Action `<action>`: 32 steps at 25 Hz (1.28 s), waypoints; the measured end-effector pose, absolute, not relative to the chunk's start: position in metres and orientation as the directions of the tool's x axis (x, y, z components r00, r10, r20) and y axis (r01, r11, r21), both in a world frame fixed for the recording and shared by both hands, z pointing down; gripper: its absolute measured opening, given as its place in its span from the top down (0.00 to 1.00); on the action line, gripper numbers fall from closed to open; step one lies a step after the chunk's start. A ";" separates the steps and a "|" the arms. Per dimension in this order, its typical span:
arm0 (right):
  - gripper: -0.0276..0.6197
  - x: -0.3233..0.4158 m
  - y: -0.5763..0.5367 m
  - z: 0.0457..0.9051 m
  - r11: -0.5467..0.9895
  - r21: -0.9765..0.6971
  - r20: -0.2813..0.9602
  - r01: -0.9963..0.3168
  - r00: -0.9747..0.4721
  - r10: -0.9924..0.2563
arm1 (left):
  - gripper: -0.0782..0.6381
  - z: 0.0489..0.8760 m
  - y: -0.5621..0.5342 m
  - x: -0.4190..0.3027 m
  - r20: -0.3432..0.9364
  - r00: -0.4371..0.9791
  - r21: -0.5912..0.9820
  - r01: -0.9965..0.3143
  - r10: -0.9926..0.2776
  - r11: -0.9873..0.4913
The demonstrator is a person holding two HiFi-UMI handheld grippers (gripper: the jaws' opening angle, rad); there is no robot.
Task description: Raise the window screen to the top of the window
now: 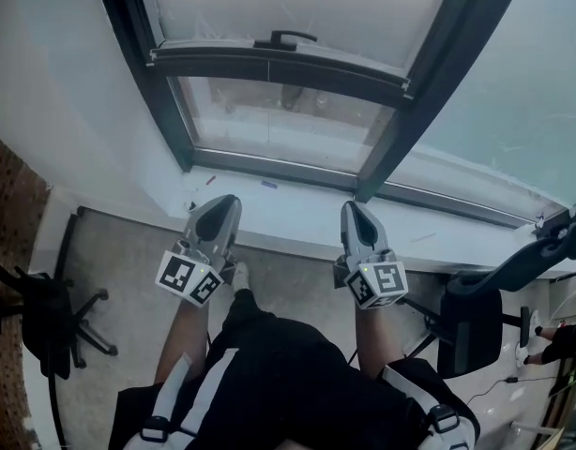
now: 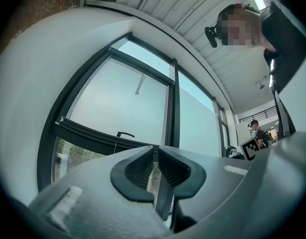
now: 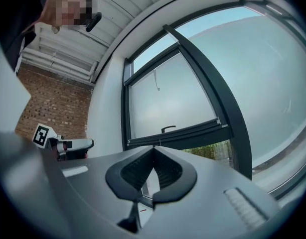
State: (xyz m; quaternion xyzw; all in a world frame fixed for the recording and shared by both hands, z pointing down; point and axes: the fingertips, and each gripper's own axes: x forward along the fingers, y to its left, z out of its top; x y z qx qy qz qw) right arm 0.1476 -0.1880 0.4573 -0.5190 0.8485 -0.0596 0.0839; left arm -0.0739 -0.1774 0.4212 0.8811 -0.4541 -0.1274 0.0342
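Although both grippers are up at the window, the lift itself looks not yet begun. The window screen [image 1: 297, 3] is drawn most of the way down. Its dark bottom bar [image 1: 269, 64], with the small handle [image 1: 284, 37], lies low in the frame, and only a strip of clear glass [image 1: 269, 115] separates it from the sill [image 1: 297, 218]. The left gripper [image 1: 222, 206] points at the window from near the sill, well apart from the bar, its jaws a sliver apart with nothing between them. The right gripper [image 1: 356, 210] beside it is clenched on nothing. By my judgement everything is left to do: reach the handle, take hold, and carry the bar to the top of the frame. The head view cuts off the window's top, so the distance to go shows only in the gripper views, bent by the wide lens. Whether the pale sheet is mesh or frosted glass I cannot tell, nor what the thin line hanging in it is.
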 end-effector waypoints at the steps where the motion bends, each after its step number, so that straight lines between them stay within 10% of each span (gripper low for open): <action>1: 0.95 0.143 -0.198 0.459 0.447 -0.190 -0.071 -0.874 -0.442 -0.894 | 0.85 0.421 -0.191 -0.077 -0.195 0.565 0.171 -0.786 -0.802 -0.595; 23: 0.90 0.037 -0.413 0.440 0.349 -0.036 0.023 -0.936 -0.350 -0.936 | 0.85 0.448 -0.444 -0.115 0.125 0.652 -0.223 -0.716 -0.748 -0.662; 32: 0.83 0.020 -0.467 0.440 0.488 0.297 0.147 -0.821 -0.466 -0.873 | 0.88 0.430 -0.498 -0.078 0.154 0.642 -0.505 -0.602 -0.751 -0.618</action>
